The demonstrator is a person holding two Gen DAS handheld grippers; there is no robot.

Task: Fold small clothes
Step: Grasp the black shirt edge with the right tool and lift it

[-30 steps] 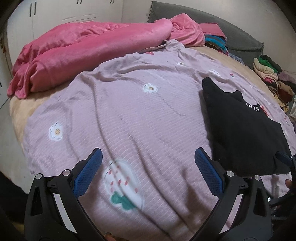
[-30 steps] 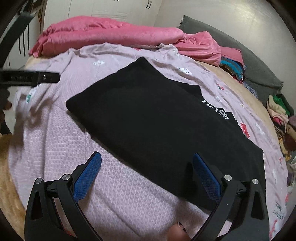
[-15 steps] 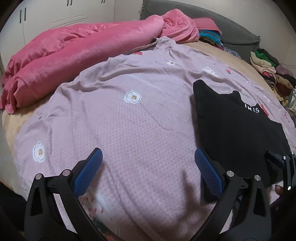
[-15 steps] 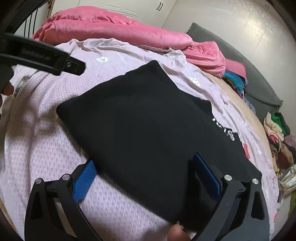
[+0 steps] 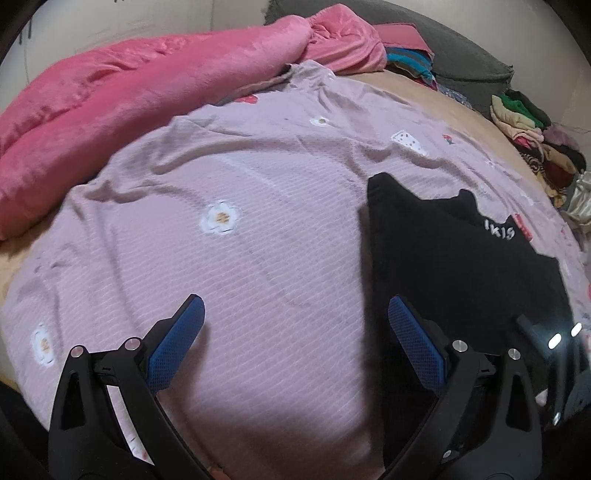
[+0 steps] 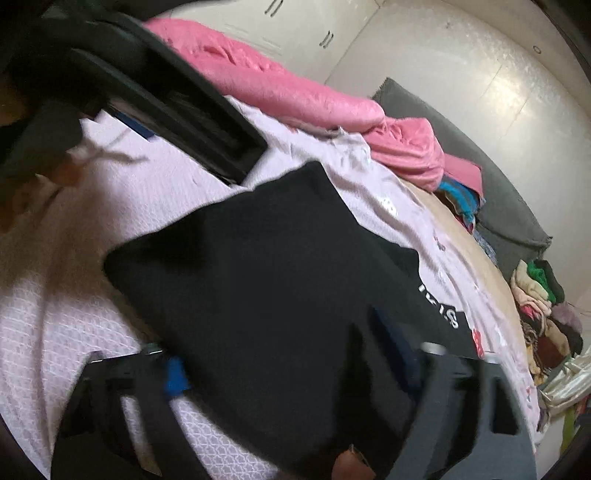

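A black garment (image 5: 461, 266) with white lettering lies folded flat on the lilac bedspread (image 5: 221, 177). My left gripper (image 5: 293, 301) hangs open over the bedspread, and its right finger (image 5: 413, 343) sits at the garment's left edge with nothing between the fingers. In the right wrist view the black garment (image 6: 277, 258) fills the middle. My right gripper (image 6: 280, 343) is tilted and blurred, its jaws closing around the garment's near edge. The pads still stand wide apart. The left gripper's body (image 6: 177, 110) shows at the upper left, and part of the right gripper (image 5: 554, 350) at the lower right.
A rolled pink blanket (image 5: 147, 92) lies along the far side of the bed. A grey cushion (image 5: 461, 55) and a pile of mixed clothes (image 5: 524, 125) sit at the far right. White wardrobe doors (image 6: 295, 29) stand behind the bed.
My right gripper has pushed forward onto the black garment's near edge, rolled, and its jaws have narrowed. My left gripper has moved right, up to the garment's left edge.
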